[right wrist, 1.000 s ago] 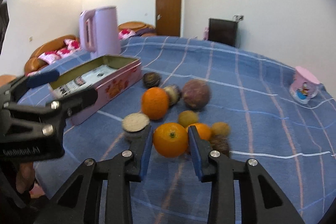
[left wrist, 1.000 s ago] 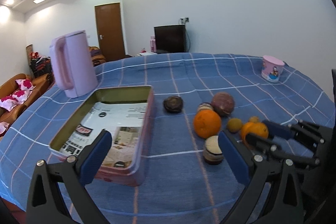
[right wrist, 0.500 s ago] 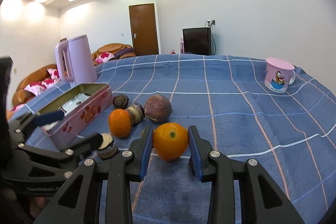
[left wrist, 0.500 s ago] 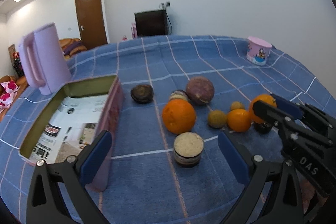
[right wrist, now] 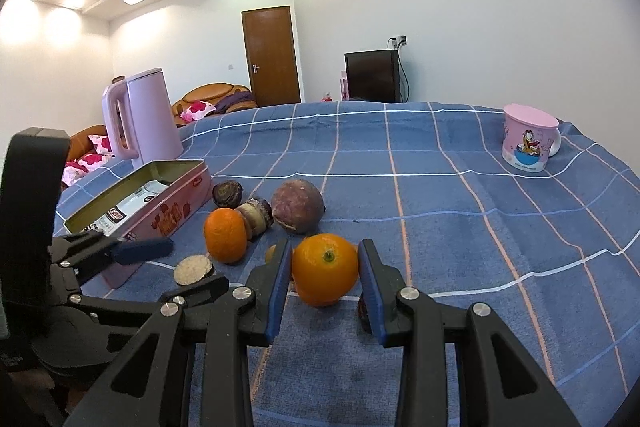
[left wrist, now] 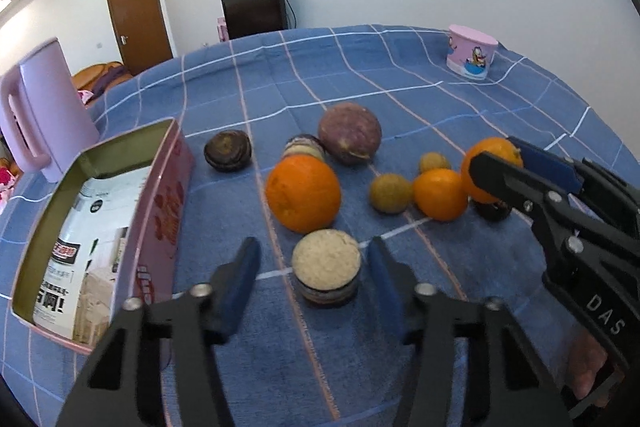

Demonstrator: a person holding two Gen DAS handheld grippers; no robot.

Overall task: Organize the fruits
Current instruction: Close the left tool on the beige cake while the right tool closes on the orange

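In the left wrist view, the left gripper (left wrist: 314, 263) fills the bottom of the frame, and its jaws are closing around a cut fruit half (left wrist: 326, 273) lying pale face up on the blue checked tablecloth (left wrist: 400, 95). The blue pads (left wrist: 240, 279) stand either side of it with a gap on each side, not yet pressing. Just above it, at the centre, sits a large orange (left wrist: 303, 191). Behind that lie a second cut half (left wrist: 304, 147), a round purple-brown fruit (left wrist: 349, 132) and, further left, a dark wrinkled fruit (left wrist: 227, 150). To the right of centre are two small yellowish fruits (left wrist: 390, 193) and a smaller orange (left wrist: 440, 194). At the right edge the right gripper (left wrist: 500, 167) pinches another orange (left wrist: 486, 167). A pink tin box (left wrist: 160, 211), open and lined with printed paper, occupies the lower left; a pink kettle (left wrist: 44, 111) stands above it, and a pink cartoon mug (left wrist: 472, 51) sits at the upper right.

In the right wrist view, the right gripper (right wrist: 325, 271) holds the orange (right wrist: 325, 269) at lower centre, its blue pads pressed against both sides. The left gripper (right wrist: 160, 263) reaches in from the left edge, with the cut fruit half (right wrist: 194, 269) between its fingers. The large orange (right wrist: 225, 235), the purple-brown fruit (right wrist: 297, 201) and the tin box (right wrist: 168, 211) lie in the left middle; the kettle (right wrist: 142, 115) stands further back and the mug (right wrist: 528, 137) at the right.
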